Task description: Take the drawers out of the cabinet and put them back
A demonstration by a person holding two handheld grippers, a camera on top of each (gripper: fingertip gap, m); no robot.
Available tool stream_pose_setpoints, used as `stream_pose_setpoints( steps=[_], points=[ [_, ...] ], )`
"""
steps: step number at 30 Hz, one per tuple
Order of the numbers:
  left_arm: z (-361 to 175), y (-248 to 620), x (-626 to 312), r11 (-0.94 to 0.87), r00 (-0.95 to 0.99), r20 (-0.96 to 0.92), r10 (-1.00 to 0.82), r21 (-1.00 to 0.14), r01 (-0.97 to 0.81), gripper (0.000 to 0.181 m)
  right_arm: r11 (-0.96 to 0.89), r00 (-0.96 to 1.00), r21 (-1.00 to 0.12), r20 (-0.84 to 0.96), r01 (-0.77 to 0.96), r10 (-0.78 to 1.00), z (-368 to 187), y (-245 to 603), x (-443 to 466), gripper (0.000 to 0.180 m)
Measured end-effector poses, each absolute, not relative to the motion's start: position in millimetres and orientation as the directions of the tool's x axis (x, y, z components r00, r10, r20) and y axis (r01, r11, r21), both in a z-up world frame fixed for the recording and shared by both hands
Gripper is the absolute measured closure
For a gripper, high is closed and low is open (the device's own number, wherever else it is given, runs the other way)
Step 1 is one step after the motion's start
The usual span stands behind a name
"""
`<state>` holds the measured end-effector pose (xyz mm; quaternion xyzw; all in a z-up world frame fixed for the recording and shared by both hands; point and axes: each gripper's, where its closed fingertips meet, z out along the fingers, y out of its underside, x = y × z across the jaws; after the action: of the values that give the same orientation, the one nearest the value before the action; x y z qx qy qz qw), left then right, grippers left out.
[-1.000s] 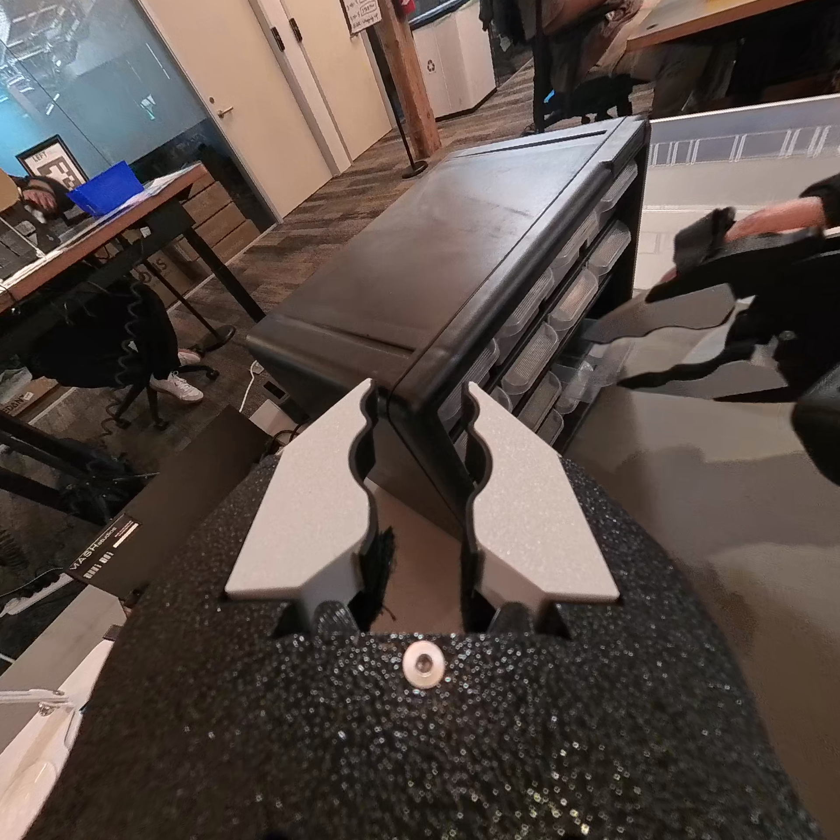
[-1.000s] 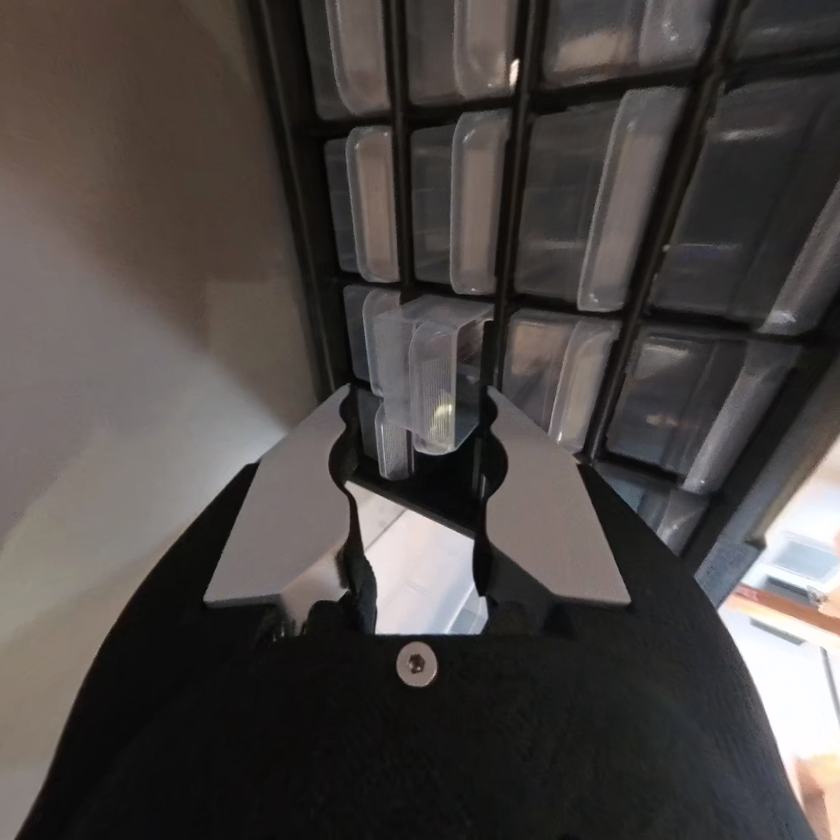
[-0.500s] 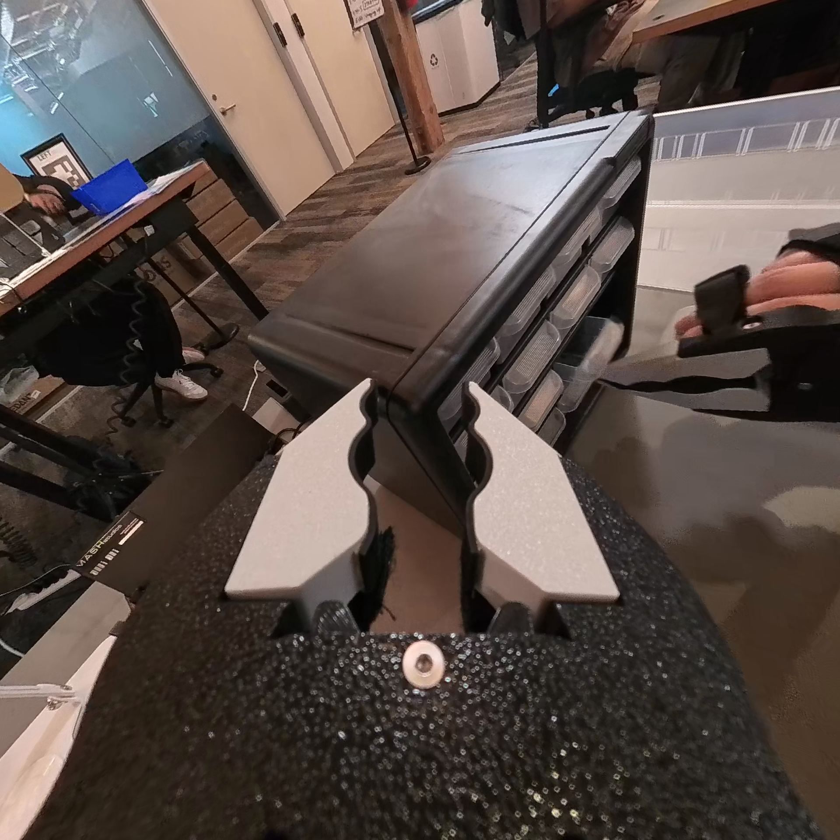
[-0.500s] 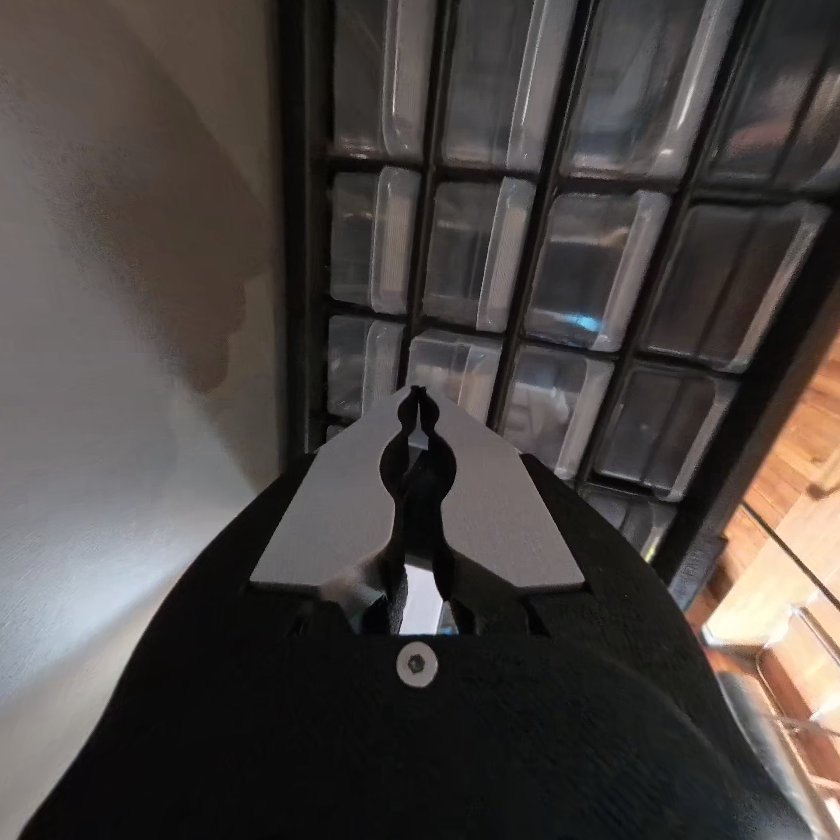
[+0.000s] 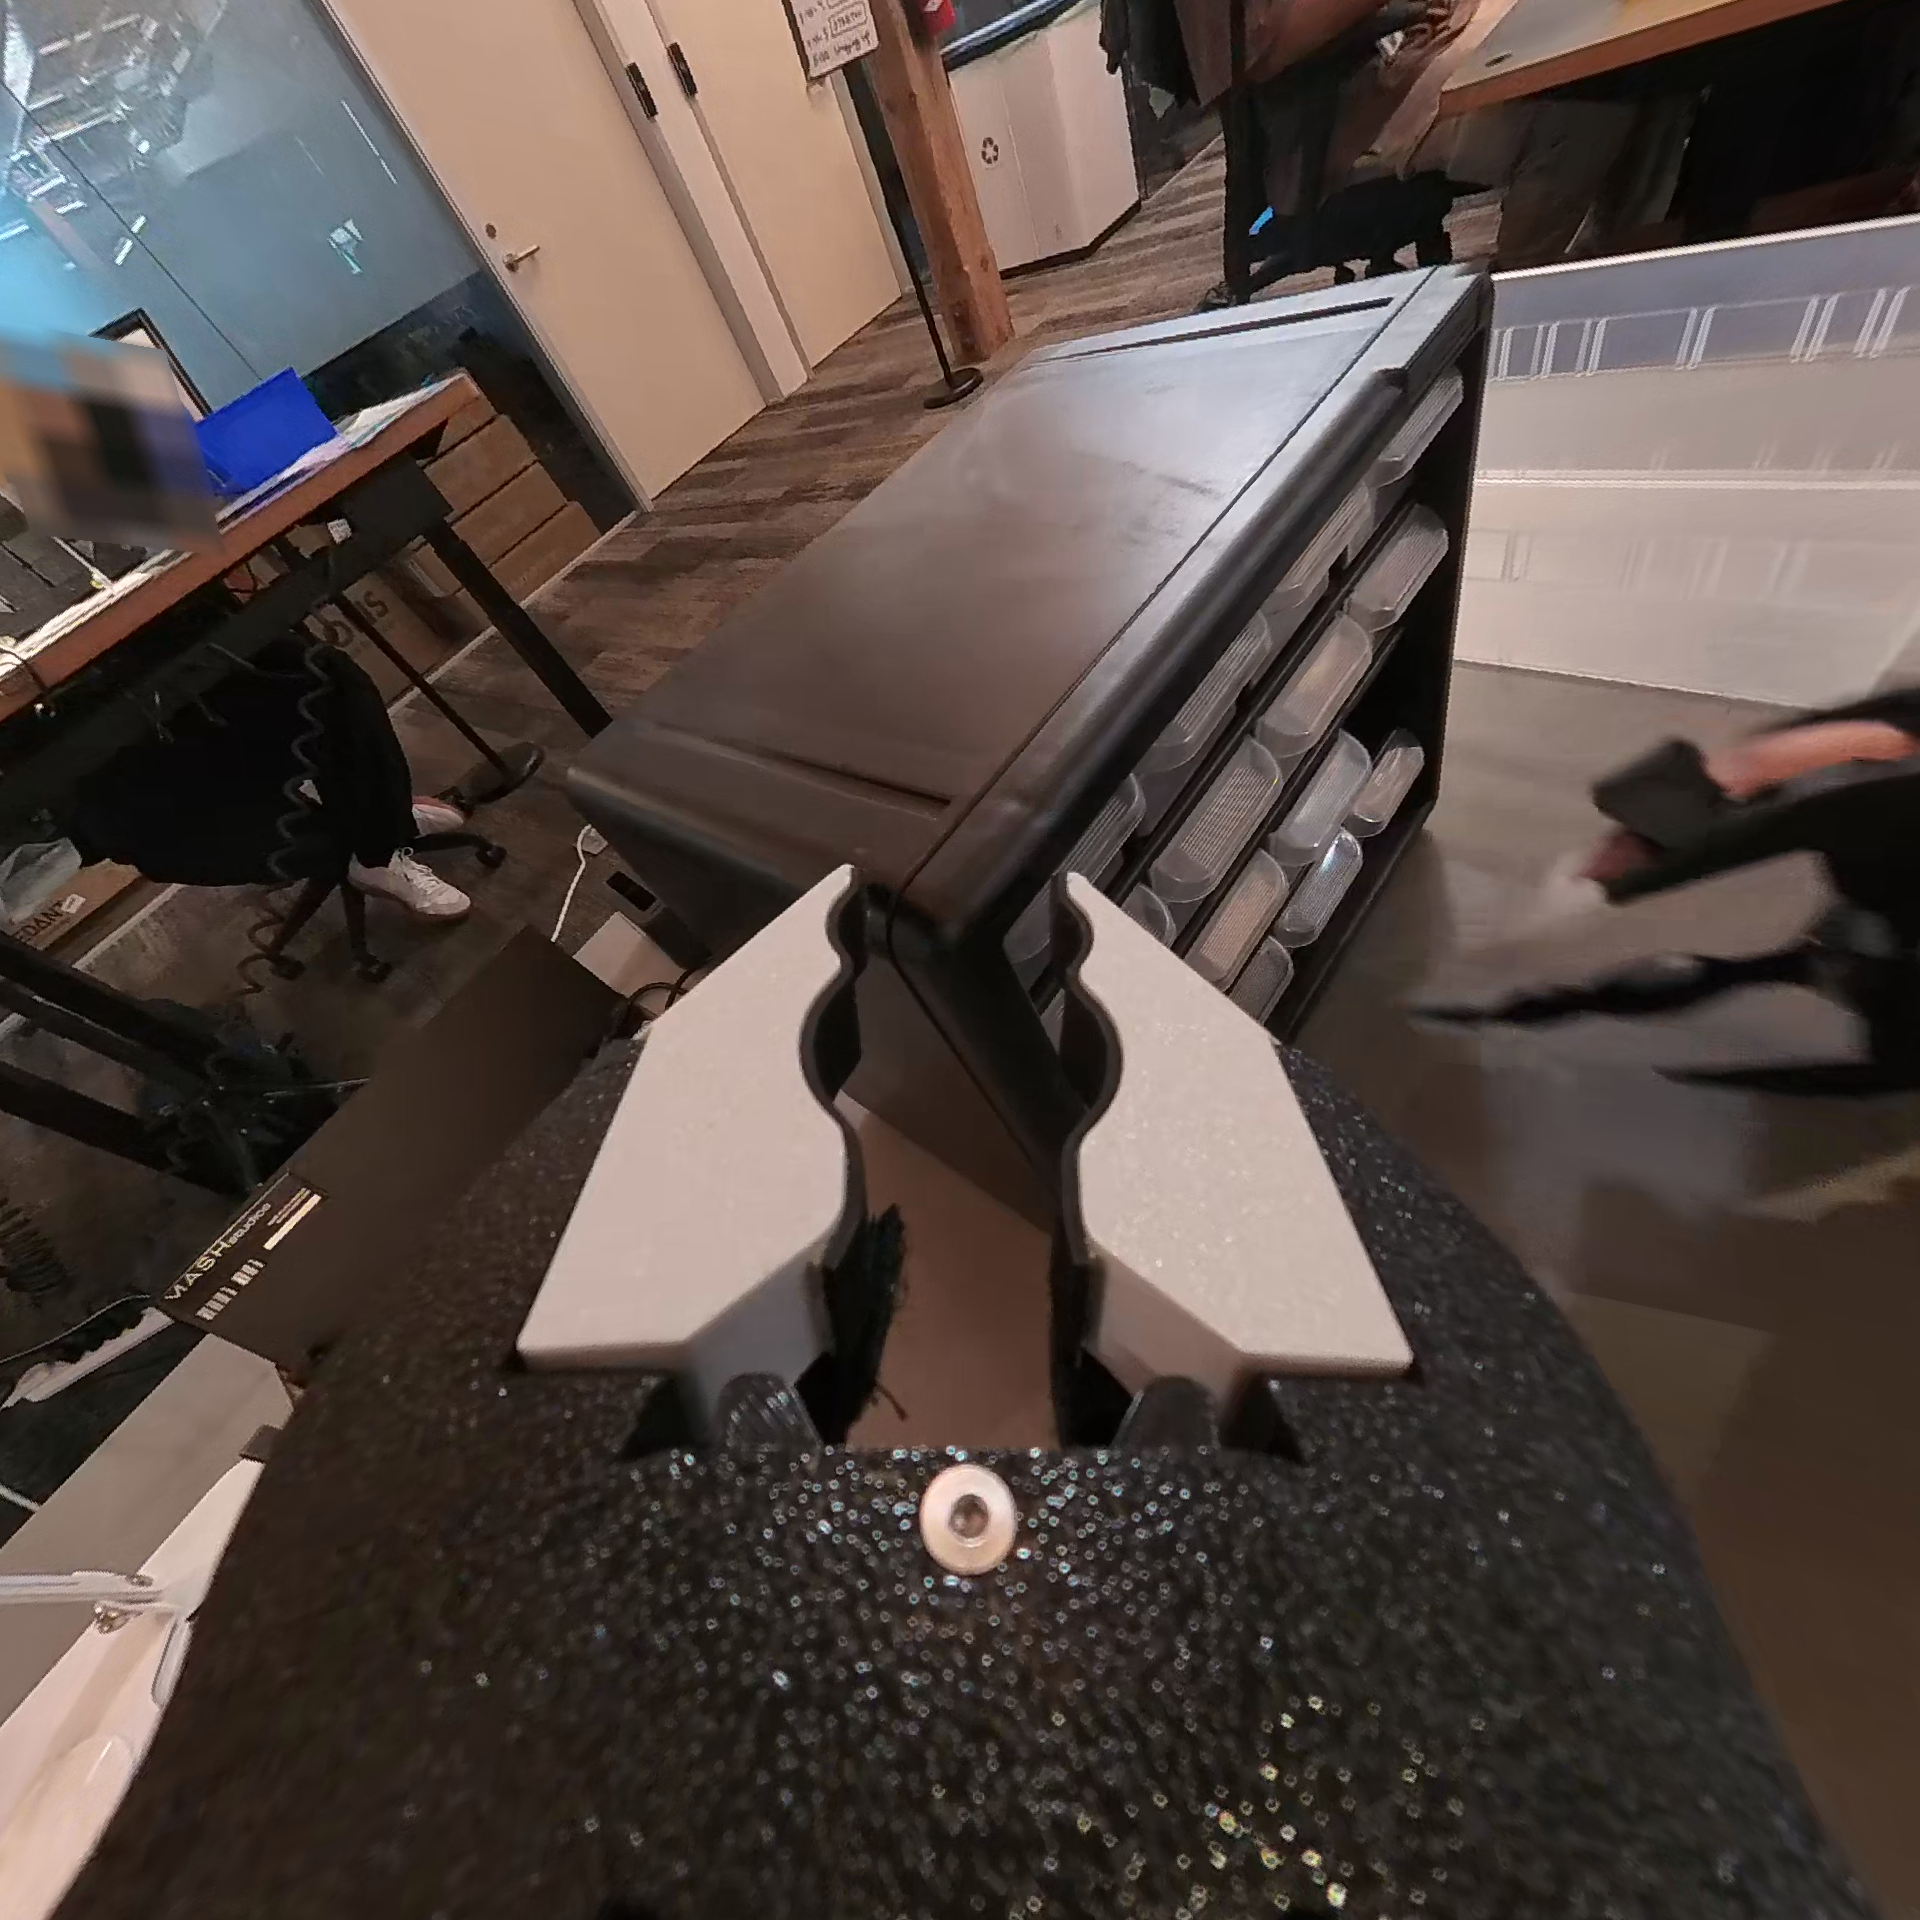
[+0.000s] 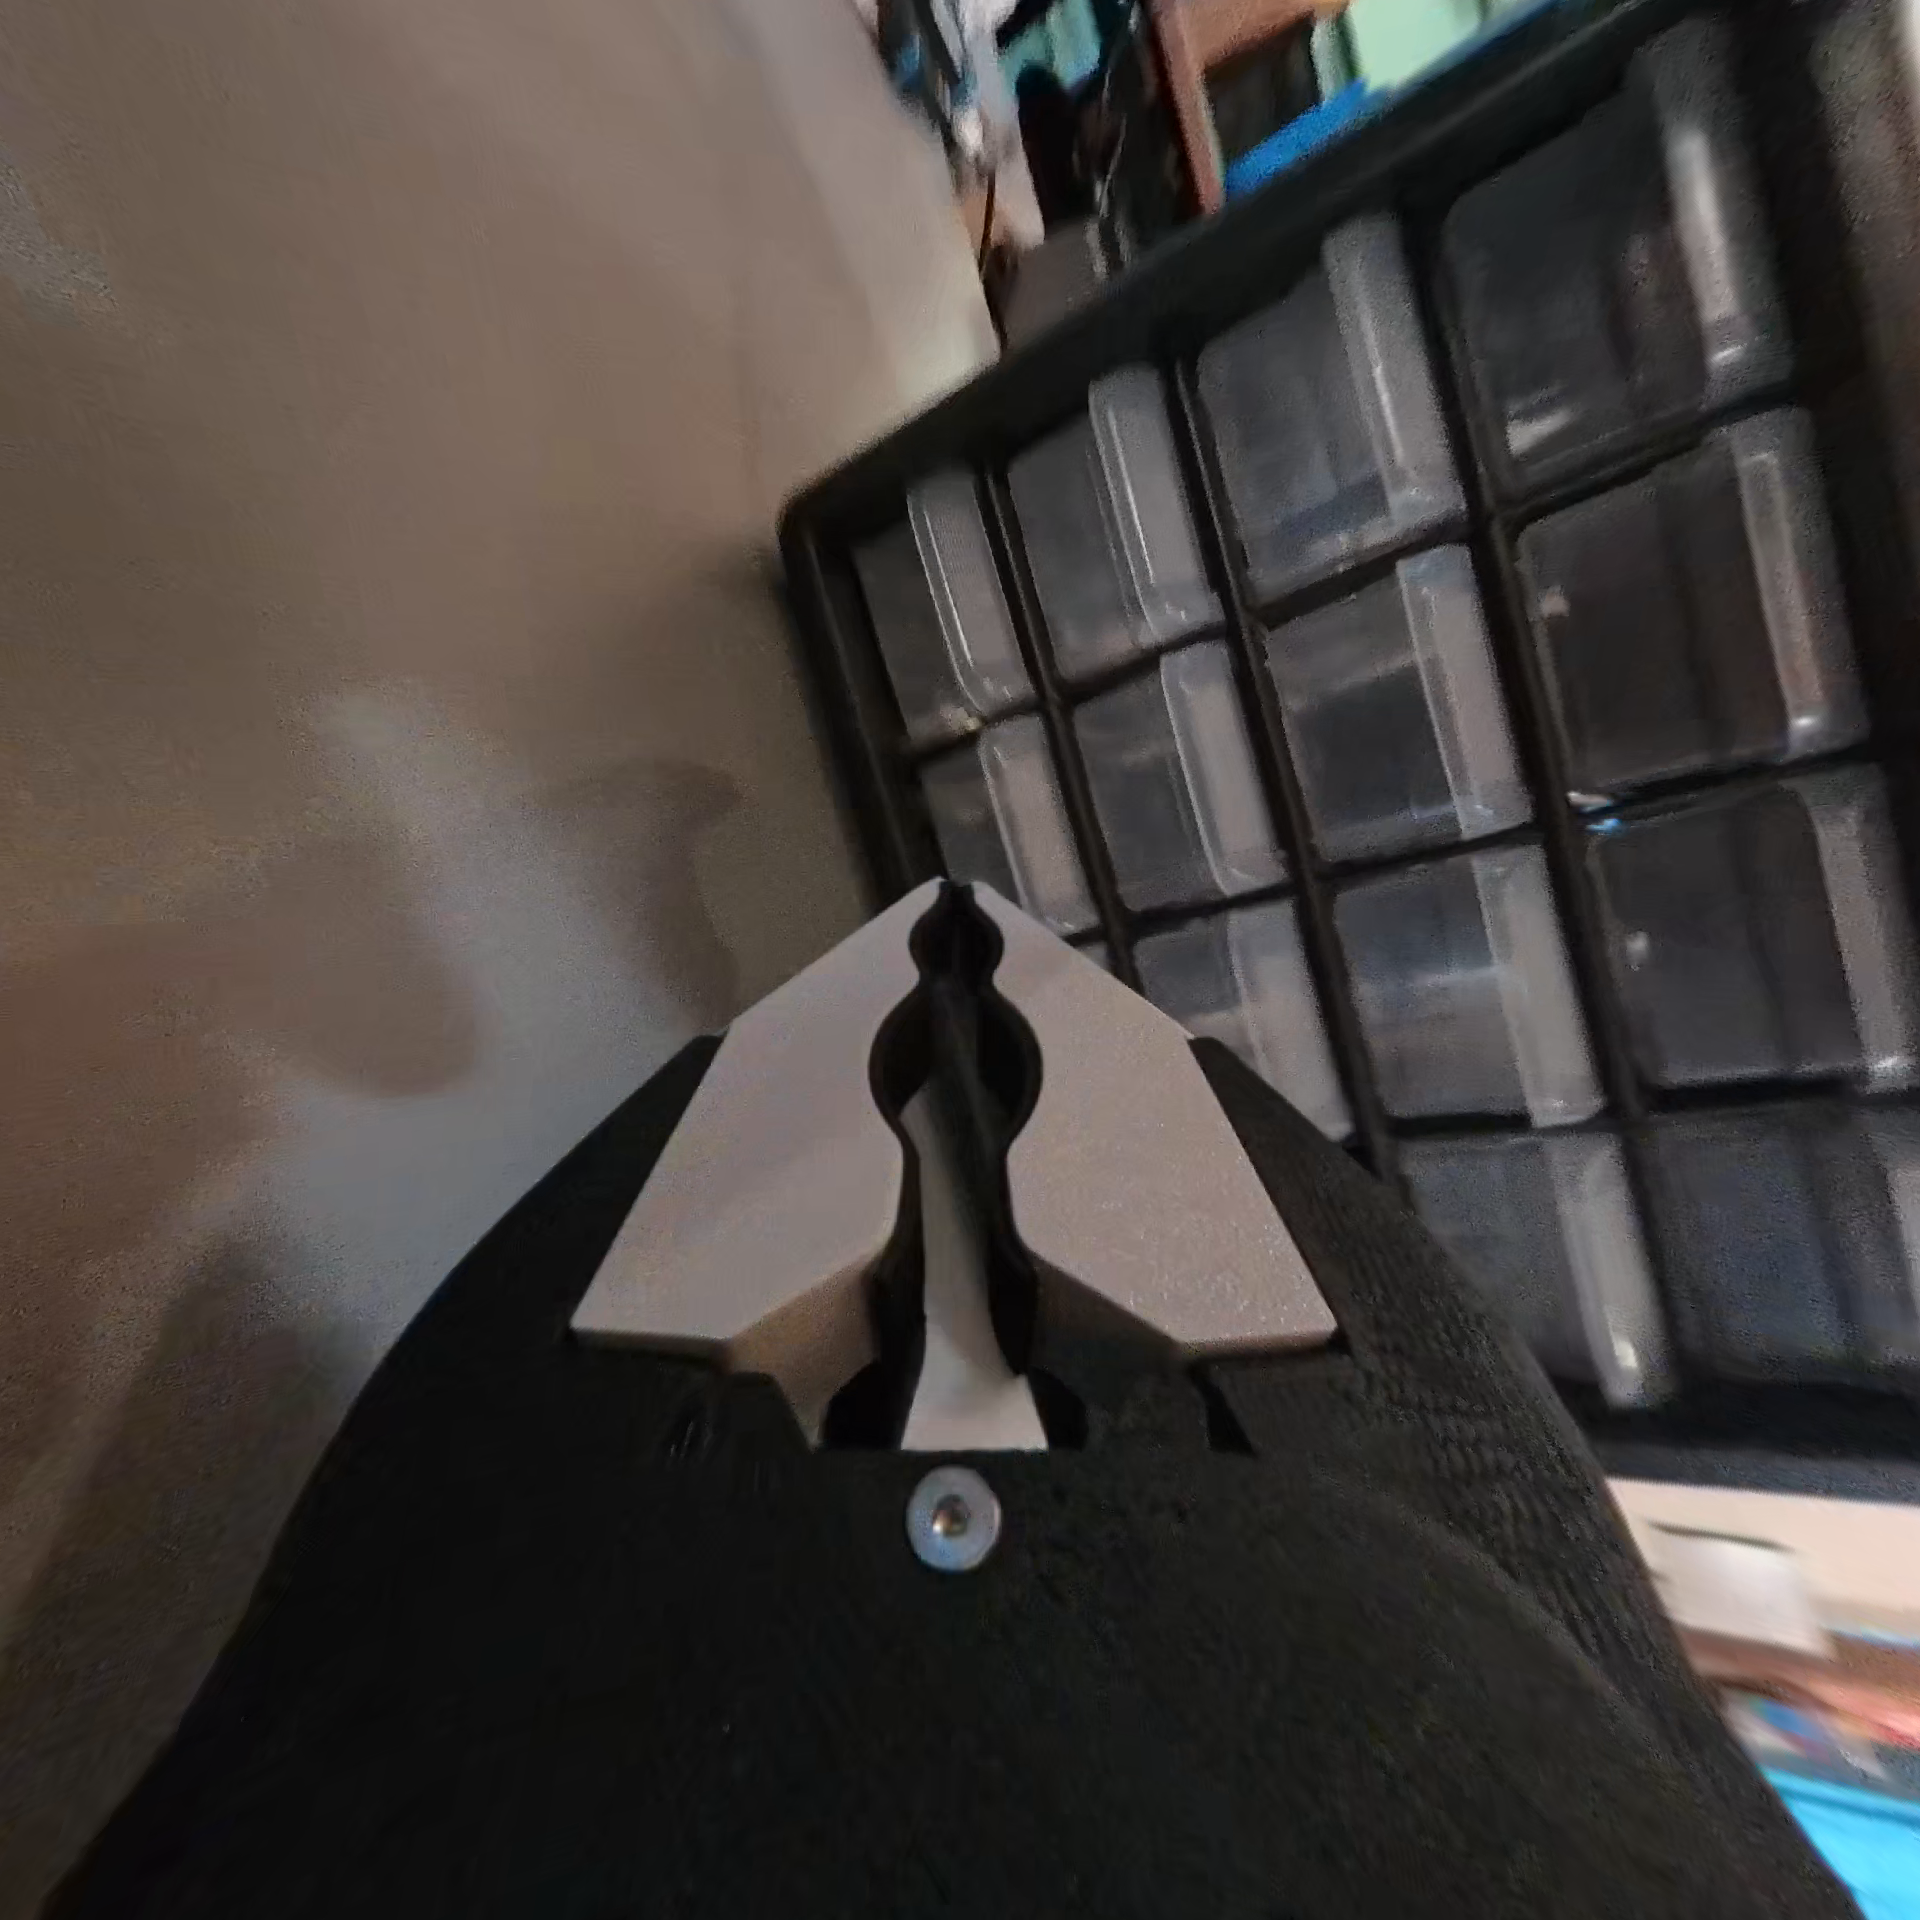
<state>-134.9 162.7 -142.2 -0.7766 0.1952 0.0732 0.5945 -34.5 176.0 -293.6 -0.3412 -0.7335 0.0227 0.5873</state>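
Drawers (image 6: 1382, 717) all sit flush now; right gripper (image 6: 954, 894), closed empty, has backed away while left gripper (image 5: 961, 904) still clamps the cabinet (image 5: 1039, 582) corner between its fingers.

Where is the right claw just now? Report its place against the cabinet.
In the right wrist view the right claw is shut on nothing, off the black cabinet, by its lower left corner above the table.

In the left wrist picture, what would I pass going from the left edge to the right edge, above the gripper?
Wooden-topped desk with black legs → black office chair → black plastic cabinet → its clear plastic drawers → the blurred other black gripper, in a person's hand.
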Motion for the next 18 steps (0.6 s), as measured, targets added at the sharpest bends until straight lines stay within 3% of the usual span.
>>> stream_pose_setpoints(
  steps=[5, 11, 18],
  points=[
    [-142, 164, -135, -0.219, 0.913, -0.350, -0.211, -0.893, -0.393, 0.148, 0.692, 0.036, -0.637, 0.744, 0.340, 0.668, -292, 153, -29, 0.180],
    [-140, 167, -136, -0.215, 0.905, -0.379, -0.192, -0.884, -0.415, 0.142, 0.680, 0.052, -0.684, 0.714, 0.264, 0.698, -282, 152, -28, 0.178],
    [-81, 121, -135, 0.017, 0.944, -0.313, -0.108, -0.950, -0.313, 0.143, 0.629, 0.052, -0.748, 0.651, 0.213, 0.757, -277, 154, -26, 0.177]
  ],
)
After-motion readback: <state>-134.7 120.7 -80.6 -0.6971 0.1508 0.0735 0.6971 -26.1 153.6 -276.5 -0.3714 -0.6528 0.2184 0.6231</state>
